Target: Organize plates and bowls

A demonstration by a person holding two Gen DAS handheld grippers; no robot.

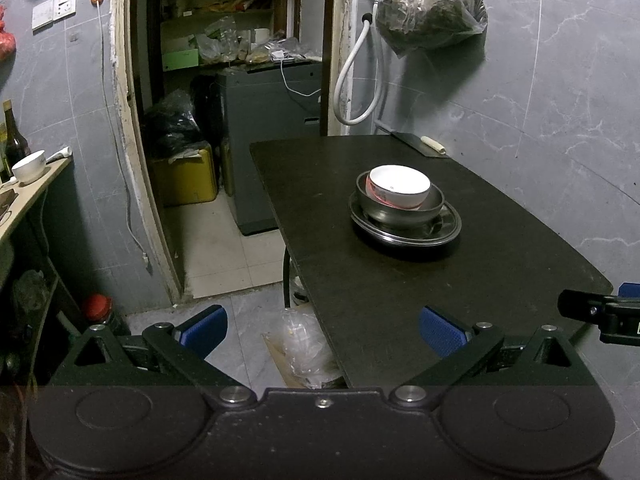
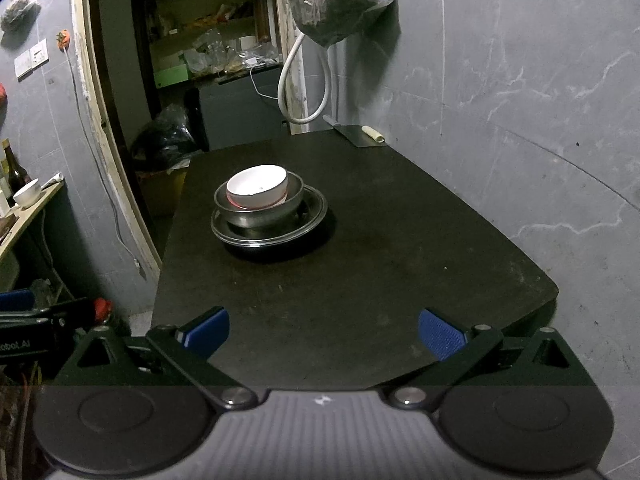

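A white bowl [image 1: 399, 187] sits inside a steel bowl [image 1: 400, 208], which sits on a steel plate [image 1: 444, 232] over a dark plate, all stacked on the black table [image 1: 400, 300]. The same stack shows in the right wrist view: white bowl [image 2: 257, 192], steel bowl [image 2: 260, 216], steel plate [image 2: 312, 216]. My left gripper [image 1: 323, 330] is open and empty at the table's near left edge, well short of the stack. My right gripper [image 2: 324, 332] is open and empty over the table's near edge. The right gripper's side shows in the left wrist view [image 1: 600, 314].
A cleaver [image 1: 416, 143] lies at the table's far edge by the wall. A doorway [image 1: 240, 120] with cluttered shelves is behind. A side counter at left holds another white bowl [image 1: 29, 166] and a bottle [image 1: 14, 140]. A filled bag [image 1: 432, 8] hangs on the wall.
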